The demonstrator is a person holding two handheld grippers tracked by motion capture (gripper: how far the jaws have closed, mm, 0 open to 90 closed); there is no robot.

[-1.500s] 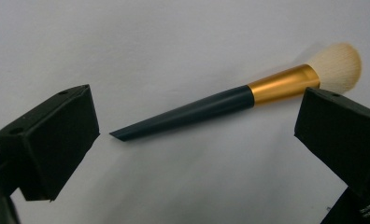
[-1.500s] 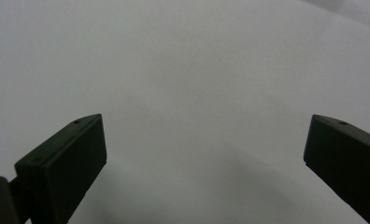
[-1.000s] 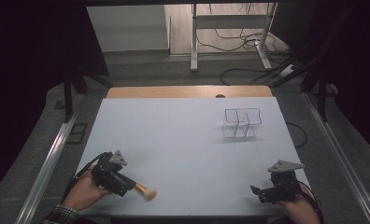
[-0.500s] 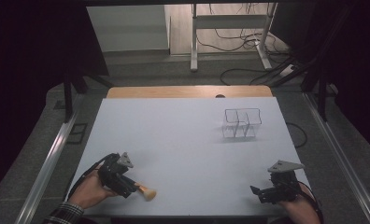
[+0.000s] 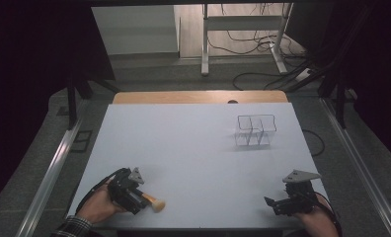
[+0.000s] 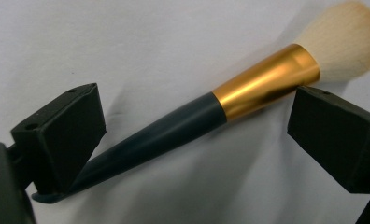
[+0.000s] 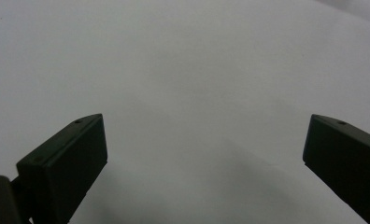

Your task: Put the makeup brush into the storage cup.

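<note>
1. The left gripper [image 5: 143,201] sits low over the white table [image 5: 193,148], near its front edge, and a hand [image 5: 98,206] holds it from behind.
2. A makeup brush [image 6: 211,116] lies flat on the table between this gripper's two black jaws.
3. The brush has a dark handle, a shiny gold band and a soft, pale, fluffy tip.
4. In the left gripper view the thin end of the handle slips under the left jaw, and the gold band lies just beside the right jaw (I cannot tell if it touches).
5. The fluffy tip pokes out past the right jaw, away from the hand.
6. The jaws stand wide, one on each side of the brush. They have just been closing a little, but the pads do not press on the brush.
7. The right gripper [image 5: 277,205] rests far off on the other side, also near the front edge, with a hand behind it.
8. Its jaws are wide apart too, with bare white table between them.
9. A small wire rack [image 5: 255,131] stands well ahead of the right gripper, far from the brush.
</note>
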